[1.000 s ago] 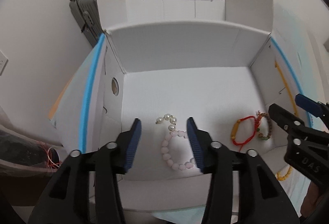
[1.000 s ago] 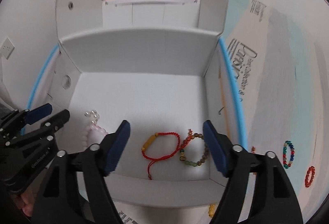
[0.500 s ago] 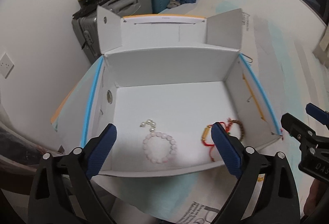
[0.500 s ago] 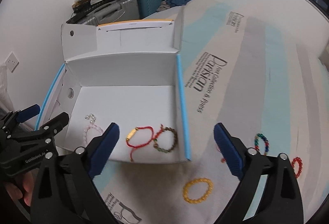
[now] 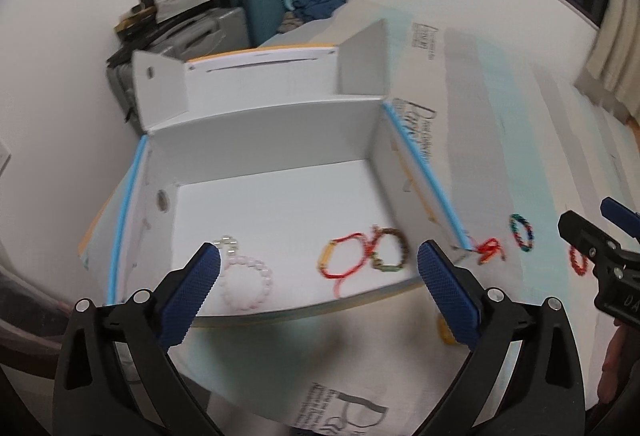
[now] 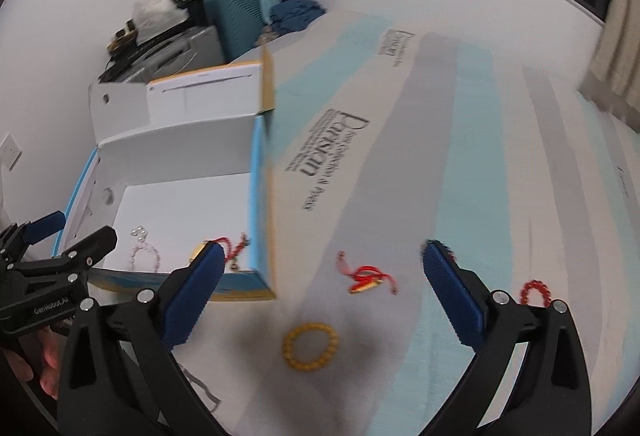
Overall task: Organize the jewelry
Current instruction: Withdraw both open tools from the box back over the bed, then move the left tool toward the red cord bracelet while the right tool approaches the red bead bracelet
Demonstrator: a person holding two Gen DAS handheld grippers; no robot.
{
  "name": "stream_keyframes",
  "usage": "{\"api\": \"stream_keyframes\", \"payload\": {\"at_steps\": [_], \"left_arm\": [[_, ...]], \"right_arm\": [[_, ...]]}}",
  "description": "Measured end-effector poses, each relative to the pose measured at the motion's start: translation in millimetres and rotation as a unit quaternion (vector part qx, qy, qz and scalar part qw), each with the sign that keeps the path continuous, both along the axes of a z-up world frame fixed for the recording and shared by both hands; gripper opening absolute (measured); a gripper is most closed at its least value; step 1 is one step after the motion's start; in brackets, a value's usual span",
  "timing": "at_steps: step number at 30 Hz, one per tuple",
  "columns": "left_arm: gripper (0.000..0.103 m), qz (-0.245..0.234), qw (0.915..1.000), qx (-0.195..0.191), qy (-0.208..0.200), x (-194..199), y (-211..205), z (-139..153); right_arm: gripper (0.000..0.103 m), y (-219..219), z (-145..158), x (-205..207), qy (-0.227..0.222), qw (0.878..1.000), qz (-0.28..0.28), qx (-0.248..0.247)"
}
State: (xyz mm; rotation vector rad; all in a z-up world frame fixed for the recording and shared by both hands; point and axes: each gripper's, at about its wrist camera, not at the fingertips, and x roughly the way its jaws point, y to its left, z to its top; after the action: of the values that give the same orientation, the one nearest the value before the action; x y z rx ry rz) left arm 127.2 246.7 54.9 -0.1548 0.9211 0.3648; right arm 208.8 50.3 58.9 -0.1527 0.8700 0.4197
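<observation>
A white cardboard box [image 5: 276, 139] lies open on the bed. Inside it lie a pink bead bracelet [image 5: 248, 282], a red cord bracelet [image 5: 346, 262] and a brown bead bracelet [image 5: 390, 250]. My left gripper [image 5: 318, 292] is open and empty, above the box's near wall. My right gripper [image 6: 320, 296] is open and empty over the bedsheet, right of the box [image 6: 180, 139]. Between its fingers lie a yellow bead bracelet [image 6: 310, 346] and a red cord bracelet with a gold charm [image 6: 366, 278]. A red bead bracelet [image 6: 534, 292] lies by its right finger. A multicolour bracelet [image 5: 521, 232] lies further right.
The bed has a striped sheet with printed lettering [image 6: 332, 159]. Suitcases [image 5: 260, 7] and piled clothes stand beyond the box against the wall. A curtain [image 5: 612, 63] hangs at the far right. A wall socket [image 6: 10, 149] is at the left.
Both grippers have pulled back and up from the box and swung right. The left gripper opened wide and left the pink bracelet in the box. More loose bracelets on the sheet came into view.
</observation>
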Motion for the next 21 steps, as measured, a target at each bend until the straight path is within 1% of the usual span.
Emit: {"api": "stream_keyframes", "payload": {"at_steps": [7, 12, 17, 21], "left_arm": [[0.097, -0.040, 0.9992, -0.003, -0.001, 12, -51, -6], [0.097, -0.070, 0.9975, -0.003, 0.001, 20, -88, -13], [0.097, -0.090, 0.9959, -0.006, 0.005, 20, -116, -23], [0.097, -0.108, 0.9940, -0.011, 0.013, 22, -136, -39]], "right_arm": [[0.095, -63, 1, 7, -0.002, 0.999, -0.044, -0.002], [0.095, -104, -5, 14, -0.001, 0.997, -0.074, -0.007], [0.095, -143, -17, 21, 0.003, 0.995, -0.100, -0.014], [0.095, -171, -29, 29, 0.011, 0.993, -0.119, -0.020]]}}
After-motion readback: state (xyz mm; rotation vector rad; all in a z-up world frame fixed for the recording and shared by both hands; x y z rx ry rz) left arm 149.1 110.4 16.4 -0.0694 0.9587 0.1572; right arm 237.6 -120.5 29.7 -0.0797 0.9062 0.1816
